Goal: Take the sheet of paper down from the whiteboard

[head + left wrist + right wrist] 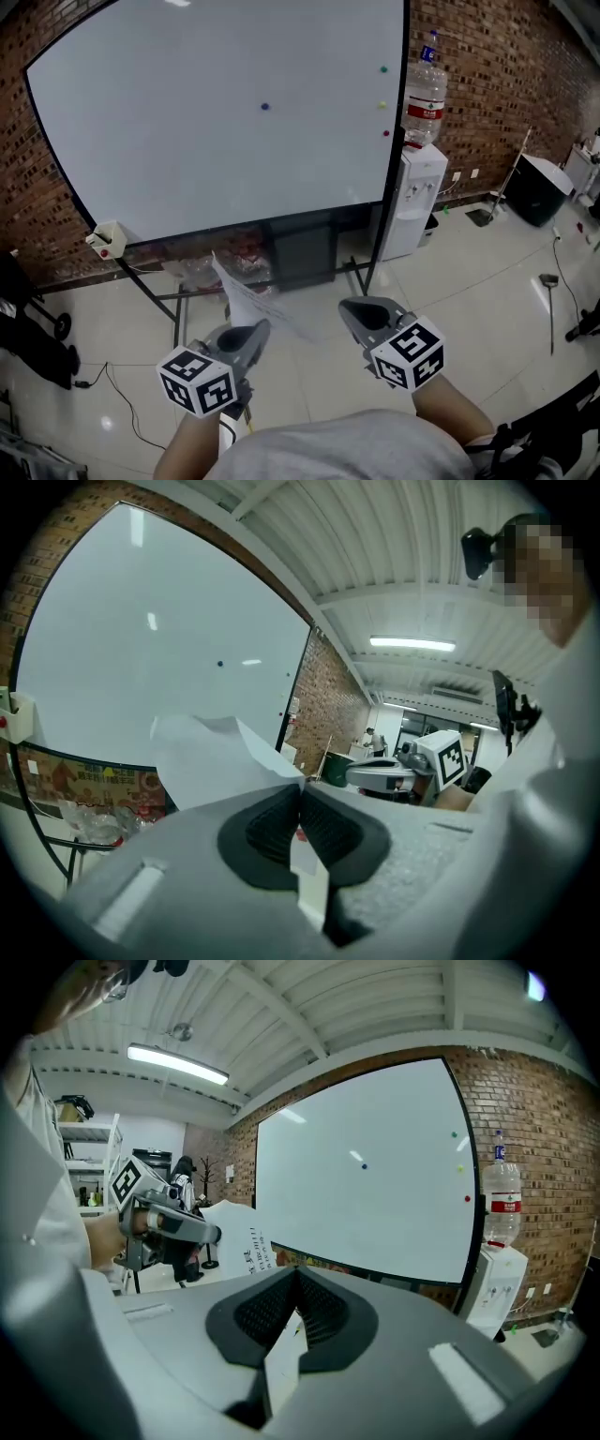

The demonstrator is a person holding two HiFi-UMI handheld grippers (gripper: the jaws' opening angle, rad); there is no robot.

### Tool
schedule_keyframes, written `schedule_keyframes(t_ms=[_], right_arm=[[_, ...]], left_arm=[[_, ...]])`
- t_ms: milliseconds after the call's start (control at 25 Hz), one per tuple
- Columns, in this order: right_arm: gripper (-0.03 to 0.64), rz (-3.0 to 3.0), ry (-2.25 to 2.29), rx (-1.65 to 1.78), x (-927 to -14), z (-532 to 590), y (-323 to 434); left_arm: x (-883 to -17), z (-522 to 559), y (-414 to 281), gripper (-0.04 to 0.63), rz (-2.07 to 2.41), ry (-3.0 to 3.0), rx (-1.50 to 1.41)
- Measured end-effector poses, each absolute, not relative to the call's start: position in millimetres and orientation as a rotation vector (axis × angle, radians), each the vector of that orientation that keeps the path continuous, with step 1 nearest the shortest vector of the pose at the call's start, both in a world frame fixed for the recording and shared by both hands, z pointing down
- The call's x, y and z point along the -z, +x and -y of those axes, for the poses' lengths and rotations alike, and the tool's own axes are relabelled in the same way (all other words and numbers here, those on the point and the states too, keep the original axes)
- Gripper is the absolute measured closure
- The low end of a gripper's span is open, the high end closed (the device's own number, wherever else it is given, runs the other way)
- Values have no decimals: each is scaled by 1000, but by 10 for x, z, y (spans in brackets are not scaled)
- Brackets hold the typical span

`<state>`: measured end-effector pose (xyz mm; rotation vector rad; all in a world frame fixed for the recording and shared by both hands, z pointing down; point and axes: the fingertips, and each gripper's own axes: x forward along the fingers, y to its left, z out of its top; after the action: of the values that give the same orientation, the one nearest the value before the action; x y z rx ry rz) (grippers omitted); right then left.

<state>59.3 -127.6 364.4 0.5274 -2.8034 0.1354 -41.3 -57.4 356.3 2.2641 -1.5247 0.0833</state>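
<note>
Below the whiteboard (216, 122), left hand-held gripper (257, 330) pinches the paper (251, 302).

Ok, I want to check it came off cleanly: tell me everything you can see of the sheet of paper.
The sheet of paper is white, thin and creased, with dark print on one face. It is off the whiteboard, up in the air before it, tilted, one edge pinched in the shut left hand-held gripper. The right hand-held gripper looks apart from it.
</note>
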Motion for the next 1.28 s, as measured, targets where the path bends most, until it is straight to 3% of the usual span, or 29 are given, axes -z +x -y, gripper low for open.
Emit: schedule_keyframes(t_ms=[840,1280], right_arm=[[615,2843,612,-264,-3569,-877,658],[617,2847,613,-220,-3480,-1245,533]], left_arm=[[-3521,-1480,-330,594,1443,2350,-78],[-3489,-1874,-408,594,1441,2373,-79]])
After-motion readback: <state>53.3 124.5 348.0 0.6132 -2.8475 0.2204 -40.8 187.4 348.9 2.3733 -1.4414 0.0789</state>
